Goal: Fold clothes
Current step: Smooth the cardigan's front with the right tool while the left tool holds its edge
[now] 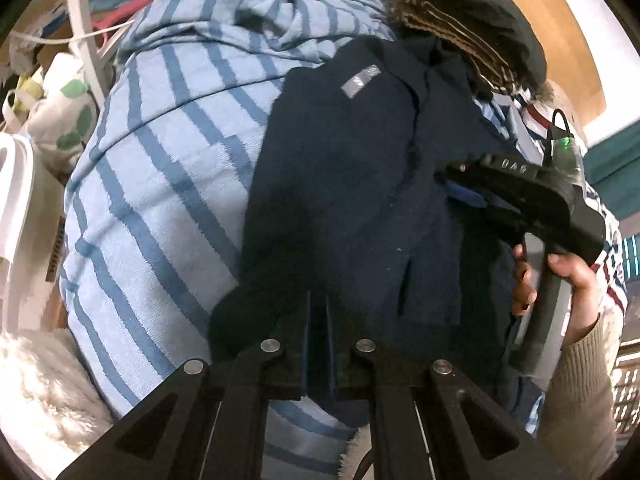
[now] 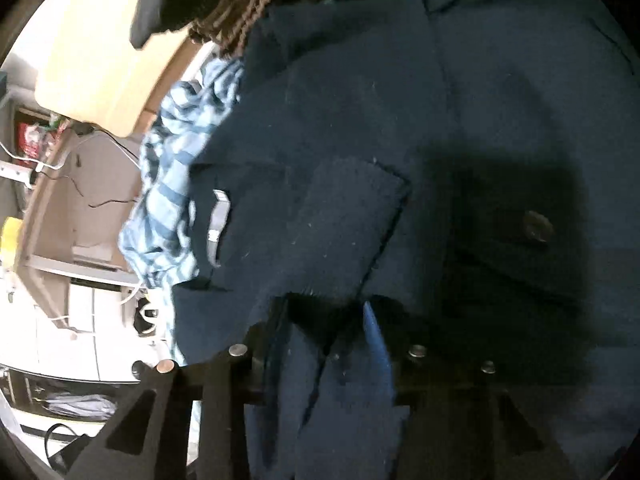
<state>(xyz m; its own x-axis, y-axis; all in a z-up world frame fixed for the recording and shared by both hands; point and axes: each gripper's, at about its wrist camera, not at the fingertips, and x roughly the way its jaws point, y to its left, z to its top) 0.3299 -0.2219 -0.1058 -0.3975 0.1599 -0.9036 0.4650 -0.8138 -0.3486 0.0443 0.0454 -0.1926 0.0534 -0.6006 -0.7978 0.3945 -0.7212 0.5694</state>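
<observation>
left tongs [image 1: 318, 312] are clamping shut on the near hem of the navy jacket [image 1: 360, 184], which is lying ahead of them over a striped blanket [image 1: 168, 184]. right tongs [image 2: 328, 320] are sitting part open, jacket fabric bunching between the jaws; can't tell if they're gripping.

A dark navy fleece garment [image 1: 352, 184] lies spread over a heap, filling the centre of the left wrist view and most of the right wrist view. Its cloth is thick and fuzzy, flecked with pale lint. A small grey label [image 1: 360, 80] sits near its upper edge in the left wrist view, and a dark round button [image 2: 538, 226] shows at centre right of the right wrist view. Seams and folded flaps cross its surface, so it is rumpled, not flat.
</observation>
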